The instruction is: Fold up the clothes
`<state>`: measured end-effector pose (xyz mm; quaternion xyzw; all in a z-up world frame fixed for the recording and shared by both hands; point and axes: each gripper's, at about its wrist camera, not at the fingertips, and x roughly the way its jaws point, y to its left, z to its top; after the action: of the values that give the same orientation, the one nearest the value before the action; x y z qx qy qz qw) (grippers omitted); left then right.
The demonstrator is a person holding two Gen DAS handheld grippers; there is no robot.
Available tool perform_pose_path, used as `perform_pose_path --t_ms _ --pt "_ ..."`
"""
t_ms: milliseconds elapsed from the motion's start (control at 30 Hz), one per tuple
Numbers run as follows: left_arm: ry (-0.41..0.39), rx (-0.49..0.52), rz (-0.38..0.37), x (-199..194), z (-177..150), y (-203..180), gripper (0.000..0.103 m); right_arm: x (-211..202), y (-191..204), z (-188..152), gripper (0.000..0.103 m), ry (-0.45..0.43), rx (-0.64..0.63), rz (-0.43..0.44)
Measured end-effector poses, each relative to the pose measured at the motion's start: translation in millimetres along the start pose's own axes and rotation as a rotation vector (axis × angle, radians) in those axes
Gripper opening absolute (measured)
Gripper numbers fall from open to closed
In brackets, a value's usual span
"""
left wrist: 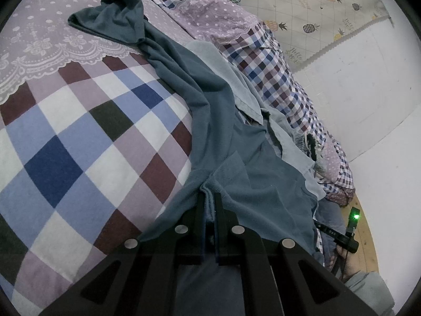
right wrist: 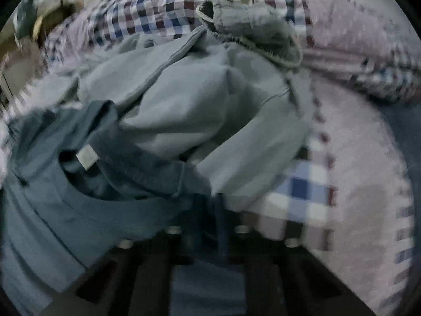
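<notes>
Left gripper [left wrist: 209, 197]: jaws nearly closed, pinching a bunched hem edge of the dark teal T-shirt [left wrist: 200, 100]. Shirt runs in a twisted band from the pinch across the checked bed cover [left wrist: 79, 137] toward its far lace-printed end, where a sleeve lies crumpled.

Right gripper [right wrist: 214, 202]: view blurred; jaws look close together on teal fabric just beside the collar and its white label [right wrist: 86, 158], but cannot tell whether the hold is real.

Light grey-blue garment [right wrist: 184, 100] lies heaped against the shirt on the wall side of the bed, overlapping its edge; small frayed grey piece [right wrist: 250, 23] beyond it.

Risks, as judged:
- the pinch holds several layers; pulling may drag the shirt as a rope instead of spreading it
- grey garment may ride along with the shirt
- right hold near the collar may slip under tension
- the far sleeve may stay tucked, spoiling the fold
</notes>
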<state>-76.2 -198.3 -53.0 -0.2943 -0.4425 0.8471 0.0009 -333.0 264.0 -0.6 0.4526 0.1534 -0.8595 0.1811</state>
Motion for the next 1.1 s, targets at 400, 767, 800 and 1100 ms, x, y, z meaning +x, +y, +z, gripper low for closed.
perform_pose_path --t_ms 400,767,800,1100 --pt "0.001 -0.002 0.000 0 0 1 0.003 -58 -34 -13 0.054 -0.119 0.216 -0.189" --pt "0.004 -0.009 0.000 0 -1 2 0.003 -151 14 -202 0.065 0.011 0.250 0.083" --pt "0.006 -0.012 -0.001 0 0 2 0.003 -152 21 -213 0.065 0.031 0.247 0.094" --pt "0.038 -0.037 -0.018 0 5 1 0.003 -140 44 -260 0.016 0.128 0.298 0.165"
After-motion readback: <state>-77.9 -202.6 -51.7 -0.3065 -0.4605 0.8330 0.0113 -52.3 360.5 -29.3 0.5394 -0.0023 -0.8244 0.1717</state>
